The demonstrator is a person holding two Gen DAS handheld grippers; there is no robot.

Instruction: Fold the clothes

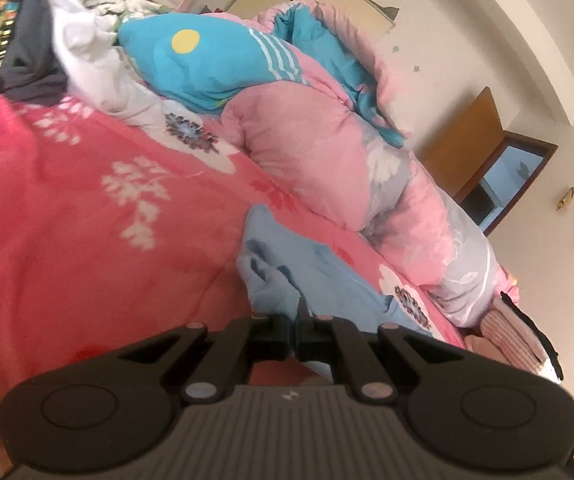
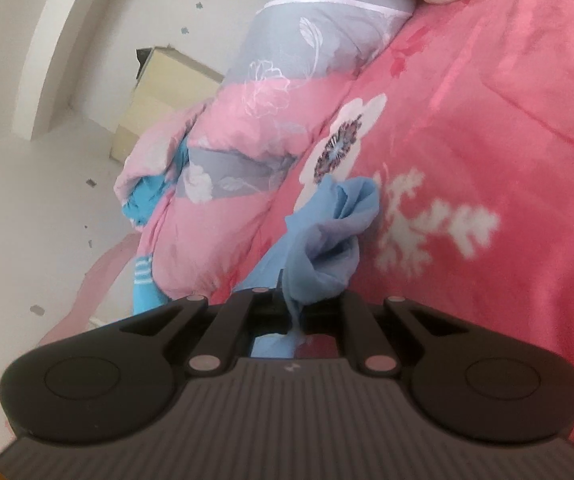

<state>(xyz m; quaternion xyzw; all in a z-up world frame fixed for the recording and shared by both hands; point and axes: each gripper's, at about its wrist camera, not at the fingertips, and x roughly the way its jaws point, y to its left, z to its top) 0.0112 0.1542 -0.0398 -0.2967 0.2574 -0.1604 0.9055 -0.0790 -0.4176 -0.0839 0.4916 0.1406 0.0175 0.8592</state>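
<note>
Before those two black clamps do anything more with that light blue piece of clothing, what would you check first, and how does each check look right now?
1. Right gripper pinching the light blue garment: ok, cloth runs between the closed jaws.
2. Left gripper holding the same garment: cannot tell; its jaws are shut with the cloth right at the tips, but no fabric visibly sits between them.
3. Garment spread flat for folding: not ok, it is bunched and creased.
4. Folding surface: ok, the red flowered blanket beside it is bare.
5. Garment apart from the rolled pink quilt: ok in the left wrist view.
</note>
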